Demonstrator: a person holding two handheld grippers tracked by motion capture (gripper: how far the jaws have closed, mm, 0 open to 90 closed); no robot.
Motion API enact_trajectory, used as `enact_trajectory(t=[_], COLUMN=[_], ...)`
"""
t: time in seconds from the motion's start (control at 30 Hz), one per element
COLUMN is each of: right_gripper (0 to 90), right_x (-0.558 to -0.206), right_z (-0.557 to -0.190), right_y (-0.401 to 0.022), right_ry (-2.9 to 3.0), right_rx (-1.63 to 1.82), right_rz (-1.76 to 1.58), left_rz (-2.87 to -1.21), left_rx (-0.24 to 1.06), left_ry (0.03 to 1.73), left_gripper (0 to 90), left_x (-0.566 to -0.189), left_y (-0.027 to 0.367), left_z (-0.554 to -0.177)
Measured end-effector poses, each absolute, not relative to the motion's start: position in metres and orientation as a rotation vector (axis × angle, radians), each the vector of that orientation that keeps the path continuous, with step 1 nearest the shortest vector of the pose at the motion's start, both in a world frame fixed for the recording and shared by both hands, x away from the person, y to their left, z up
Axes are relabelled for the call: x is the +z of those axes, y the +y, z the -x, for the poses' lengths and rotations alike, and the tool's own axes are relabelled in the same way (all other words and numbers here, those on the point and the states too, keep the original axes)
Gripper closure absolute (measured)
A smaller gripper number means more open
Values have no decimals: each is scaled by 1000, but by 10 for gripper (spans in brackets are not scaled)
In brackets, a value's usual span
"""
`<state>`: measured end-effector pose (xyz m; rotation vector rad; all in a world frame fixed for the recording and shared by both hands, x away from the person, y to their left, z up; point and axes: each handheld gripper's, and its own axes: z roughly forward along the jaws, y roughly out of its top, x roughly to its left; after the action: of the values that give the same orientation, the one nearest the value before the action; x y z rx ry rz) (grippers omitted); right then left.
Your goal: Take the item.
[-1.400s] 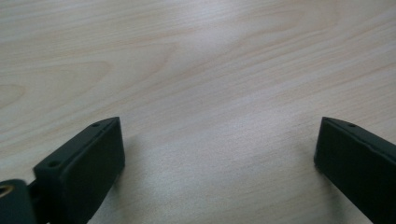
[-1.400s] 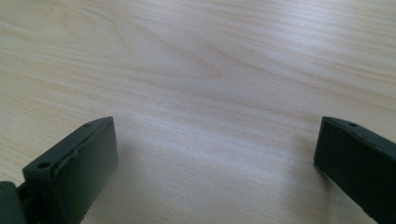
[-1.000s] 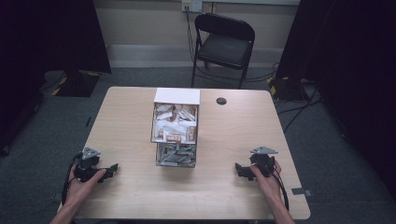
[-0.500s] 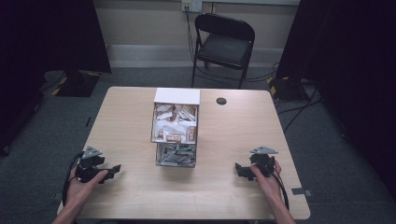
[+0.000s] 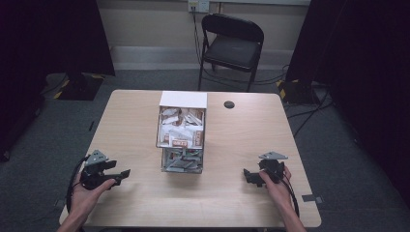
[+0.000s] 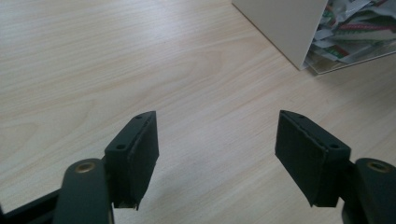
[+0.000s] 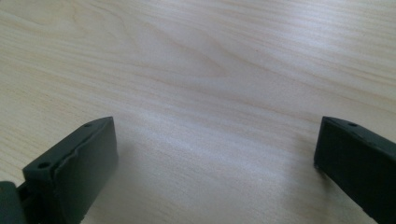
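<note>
Packets (image 5: 180,129) fill a clear 2-tier box (image 5: 181,166) with a white back, standing mid-counter (image 5: 232,203). Nothing is held: the left tongs (image 5: 124,174) stand parted over bare wood, their jaws having just been closing a little with nothing between them, and the right tongs (image 5: 247,175) gape wide, well apart from the box. This looks like the approach step; next, 1 pair must reach the box's open front.

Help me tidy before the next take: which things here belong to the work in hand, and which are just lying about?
In use: clear box of packets, left gripper, right gripper, both open and empty.

Lying about: small black disc on the table, folding chair behind it.
</note>
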<state>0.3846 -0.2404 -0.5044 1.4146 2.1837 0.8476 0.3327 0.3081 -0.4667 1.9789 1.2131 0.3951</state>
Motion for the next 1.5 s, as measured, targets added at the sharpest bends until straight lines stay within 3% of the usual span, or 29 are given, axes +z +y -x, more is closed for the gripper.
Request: enact_trajectory(t=[0.57, 1.5], right_gripper=[0, 0], right_x=[-504, -504], right_z=[-385, -385], right_y=[-241, -241], right_ry=[2186, 2187], right_rx=[849, 849], right_rz=[-1412, -1410], left_rz=[-1943, -1963], left_rx=[278, 207], left_ry=[1050, 768], left_gripper=[388, 479], left_x=[-446, -418], left_y=[284, 203], left_z=[-324, -320])
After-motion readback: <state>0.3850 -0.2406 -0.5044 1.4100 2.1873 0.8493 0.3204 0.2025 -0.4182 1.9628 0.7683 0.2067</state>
